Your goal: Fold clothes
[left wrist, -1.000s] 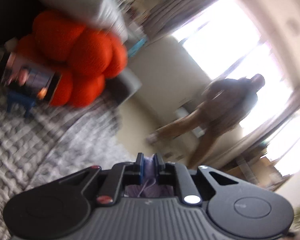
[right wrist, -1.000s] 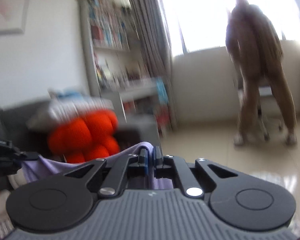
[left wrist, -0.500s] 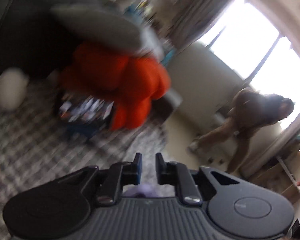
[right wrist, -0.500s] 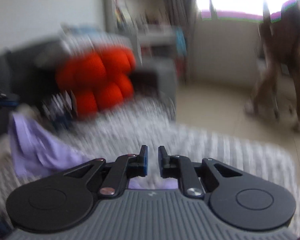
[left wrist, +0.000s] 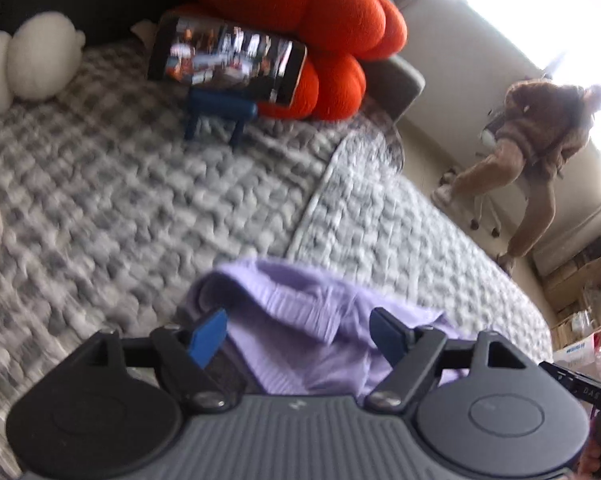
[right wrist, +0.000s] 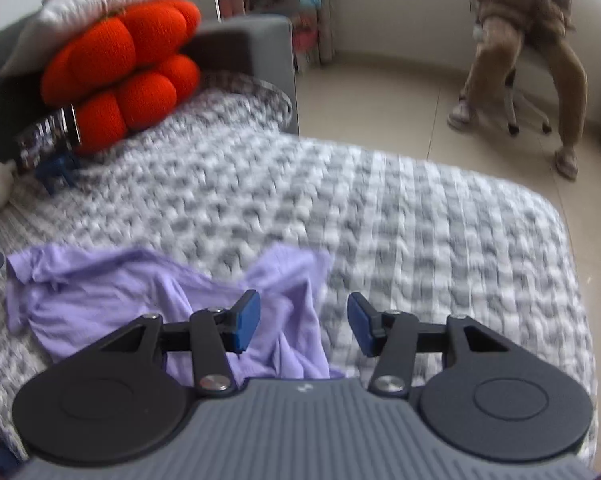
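Grey-and-white checked bedspread (right wrist: 380, 208) fills both views, with an orange knot cushion (left wrist: 300, 20) at the far end and a phone on a blue stand (left wrist: 224, 60) leaning against it. A second ago both my grippers were pinched on the lilac garment (right wrist: 140, 300) and held up toward the window; now they have dropped low over the bed and the jaws have just been opening. My left gripper (left wrist: 300, 332) stands spread wide, fabric bunched between the pads but not clamped. My right gripper (right wrist: 304, 320) is parted too, the cloth's near right edge lying under its left pad, free. So the garment is laid down on the near part of the bed, released, crumpled rather than flat: I judge smoothing comes before any fold. From the right wrist I see the whole spread of it, reaching left; the left wrist shows only a ribbed hem. A person in brown (right wrist: 520, 20) is by the far window.
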A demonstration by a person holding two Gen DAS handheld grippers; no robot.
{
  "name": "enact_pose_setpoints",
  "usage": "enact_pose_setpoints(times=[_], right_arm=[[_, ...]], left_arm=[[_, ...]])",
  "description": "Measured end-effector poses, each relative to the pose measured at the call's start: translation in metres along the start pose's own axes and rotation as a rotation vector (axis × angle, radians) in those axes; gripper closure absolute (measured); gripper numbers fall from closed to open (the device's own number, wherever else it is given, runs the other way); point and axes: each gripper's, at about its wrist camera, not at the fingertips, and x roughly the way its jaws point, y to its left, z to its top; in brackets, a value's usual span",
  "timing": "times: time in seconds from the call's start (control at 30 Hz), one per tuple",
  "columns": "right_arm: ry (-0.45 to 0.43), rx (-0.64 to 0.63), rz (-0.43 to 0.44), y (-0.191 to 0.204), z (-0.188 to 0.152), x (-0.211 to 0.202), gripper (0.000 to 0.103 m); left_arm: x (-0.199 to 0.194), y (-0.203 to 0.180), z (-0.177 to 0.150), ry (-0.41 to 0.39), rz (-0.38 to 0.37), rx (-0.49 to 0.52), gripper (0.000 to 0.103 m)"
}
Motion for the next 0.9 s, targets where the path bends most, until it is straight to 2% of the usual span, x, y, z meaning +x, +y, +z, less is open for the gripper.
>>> enact_pose_setpoints(times=[0.03,0.1,0.13,0.17,0.23,0.3,0.33,0.4,0.43,0.5,0.53,0.6,0.63,0.7,0.73,0.77,0.8,0.83,0.87,0.9], right_arm=[[0.012,-0.007,0.013,0.002,-0.002,0.002,0.051],[0.039,-0.024,0.041,0.006,-0.005,0.004,0.063],[0.061,-0.033,0.05,0.009,-0.006,0.009,0.079],[0.086,-0.043,0.047,0.012,-0.007,0.015,0.094],[0.114,-0.082,0.008,0.02,-0.008,0.024,0.1],[0.085,-0.105,-0.006,0.024,-0.007,0.02,0.101],[0.044,-0.099,0.004,0.024,-0.004,0.012,0.101],[-0.093,-0.088,0.041,0.025,0.002,-0.015,0.103],[-0.177,-0.087,0.053,0.026,0.005,-0.03,0.103],[-0.329,-0.074,0.079,0.026,0.008,-0.056,0.103],[-0.368,-0.055,0.093,0.024,0.009,-0.064,0.103],[-0.374,-0.03,0.092,0.02,0.012,-0.065,0.103],[-0.332,-0.044,0.08,0.022,0.012,-0.057,0.102],[-0.213,-0.107,0.065,0.027,0.01,-0.034,0.098],[-0.162,-0.147,0.045,0.031,0.008,-0.024,0.093],[-0.122,-0.177,0.021,0.034,0.006,-0.016,0.091],[-0.096,-0.186,0.004,0.035,0.006,-0.01,0.091],[-0.075,-0.164,-0.002,0.031,0.006,-0.006,0.087],[-0.054,-0.141,-0.008,0.027,0.006,-0.003,0.073],[-0.034,-0.119,-0.014,0.023,0.007,0.0,0.063]], left_arm=[[0.006,0.0,-0.003,0.004,0.003,0.011,0.023],[0.015,-0.004,-0.008,-0.008,0.029,0.037,0.025],[0.019,-0.007,-0.009,-0.022,0.05,0.058,0.028],[0.022,-0.01,-0.008,-0.042,0.079,0.091,0.056],[0.024,-0.01,-0.001,-0.057,0.124,0.097,0.093],[0.02,-0.006,0.01,-0.075,0.158,0.073,0.095],[0.01,-0.001,0.019,-0.108,0.161,0.05,0.096],[-0.011,0.011,0.039,-0.168,0.161,0.014,0.096],[-0.021,0.017,0.049,-0.184,0.157,-0.003,0.101],[-0.039,0.028,0.064,-0.216,0.153,-0.025,0.101],[-0.045,0.03,0.067,-0.228,0.161,-0.017,0.103],[-0.047,0.029,0.068,-0.247,0.196,0.027,0.103],[-0.043,0.028,0.066,-0.233,0.195,0.045,0.103],[-0.029,0.031,0.054,-0.17,0.158,0.038,0.095],[-0.023,0.032,0.047,-0.148,0.146,0.036,0.078],[-0.017,0.032,0.039,-0.133,0.136,0.038,0.053],[-0.011,0.031,0.031,-0.126,0.13,0.043,0.042],[-0.006,0.029,0.023,-0.119,0.127,0.043,0.026],[-0.002,0.027,0.015,-0.112,0.123,0.043,0.016],[0.003,0.025,0.008,-0.1,0.114,0.044,0.015]])
